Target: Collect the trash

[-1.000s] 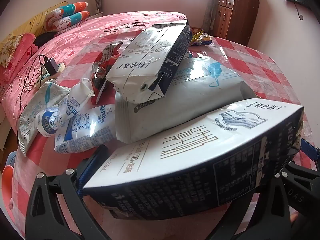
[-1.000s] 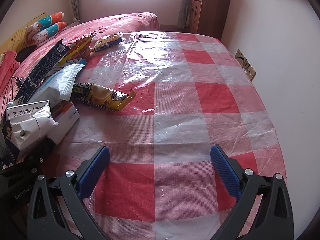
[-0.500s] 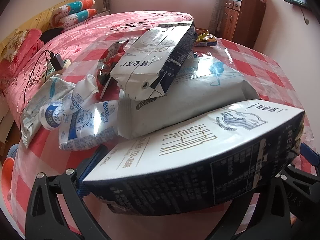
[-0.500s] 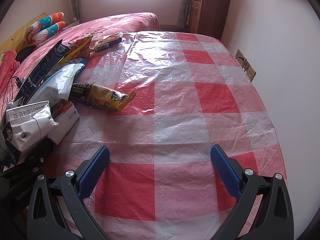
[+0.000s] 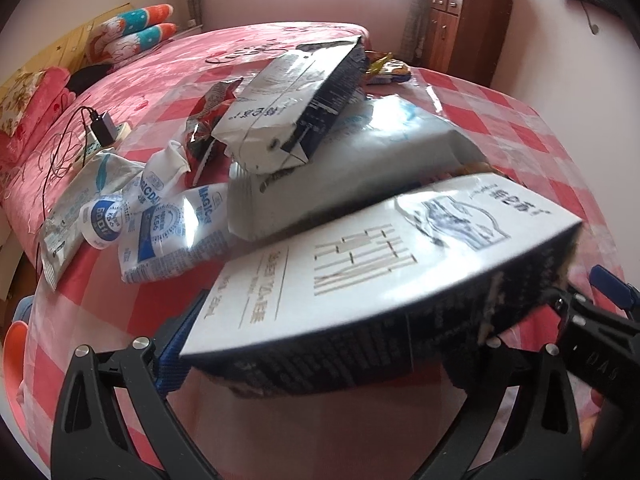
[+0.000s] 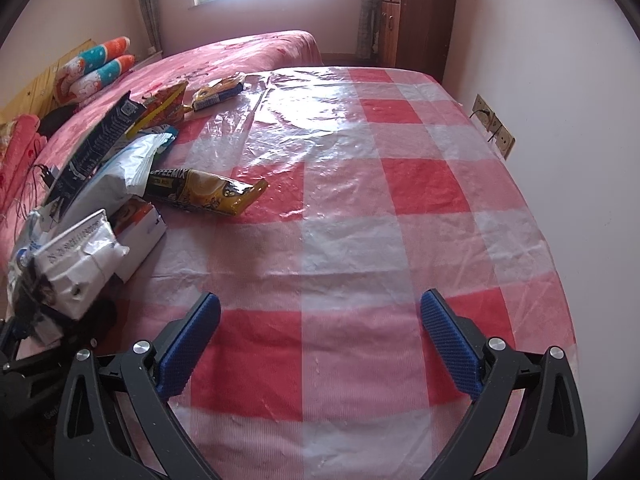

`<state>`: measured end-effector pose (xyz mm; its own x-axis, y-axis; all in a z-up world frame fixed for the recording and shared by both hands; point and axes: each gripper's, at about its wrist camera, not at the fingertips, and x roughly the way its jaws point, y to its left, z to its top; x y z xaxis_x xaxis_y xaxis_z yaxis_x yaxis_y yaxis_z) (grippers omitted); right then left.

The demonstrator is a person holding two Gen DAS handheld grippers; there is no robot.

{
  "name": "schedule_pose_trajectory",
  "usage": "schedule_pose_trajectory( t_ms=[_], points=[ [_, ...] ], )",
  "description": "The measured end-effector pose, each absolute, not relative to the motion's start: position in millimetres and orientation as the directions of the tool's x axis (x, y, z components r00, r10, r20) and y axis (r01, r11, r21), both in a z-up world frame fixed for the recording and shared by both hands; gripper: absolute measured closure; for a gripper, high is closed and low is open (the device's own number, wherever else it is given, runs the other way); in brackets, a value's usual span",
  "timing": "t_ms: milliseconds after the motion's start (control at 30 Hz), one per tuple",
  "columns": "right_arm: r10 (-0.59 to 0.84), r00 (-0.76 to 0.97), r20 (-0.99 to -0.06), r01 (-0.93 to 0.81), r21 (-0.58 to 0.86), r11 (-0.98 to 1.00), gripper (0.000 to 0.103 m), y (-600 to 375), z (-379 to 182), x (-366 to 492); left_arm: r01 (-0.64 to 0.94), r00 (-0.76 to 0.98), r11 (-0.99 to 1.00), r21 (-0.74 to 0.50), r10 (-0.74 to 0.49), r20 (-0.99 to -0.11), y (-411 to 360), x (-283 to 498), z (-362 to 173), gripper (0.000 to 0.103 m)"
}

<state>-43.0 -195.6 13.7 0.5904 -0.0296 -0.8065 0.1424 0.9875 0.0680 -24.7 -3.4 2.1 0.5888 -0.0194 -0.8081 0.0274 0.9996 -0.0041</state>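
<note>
Left tool (image 5: 340, 344) grips carton (image 5: 384, 264); right tool (image 6: 320, 344) empty.

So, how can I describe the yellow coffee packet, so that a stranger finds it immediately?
Look at the red-and-white checked tablecloth in the right wrist view. Near its left side, just right of the trash pile, the long yellow-and-black coffee-mix sachet lies flat. Unlike its neighbours, it lies alone on bare cloth, printed "COFFEEMIX".

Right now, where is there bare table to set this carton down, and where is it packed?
Free: the checked cloth between the yellow coffee-mix packet and the wall, ahead of the open right gripper. Crowded: the far-left side, where the second milk carton, big white bag and blue-white wrappers pile up. The left gripper holds the milk carton.
</note>
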Motion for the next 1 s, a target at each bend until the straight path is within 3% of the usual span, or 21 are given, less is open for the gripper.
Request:
schedule_pose_trajectory(
  t_ms=[467,1000],
  points=[
    [-0.100,0.760,-0.642,0.178,0.058,0.982,0.004,-197,63,-107,0.158,0.715,0.984,-0.087,-0.175,-0.676,6,-88,45,0.004],
    [-0.155,0.871,-0.466,0.208,0.063,0.976,0.004,-178,134,-179,0.141,0.847,0.990,-0.024,-0.133,-0.514,35,-148,109,0.004]
  ],
)
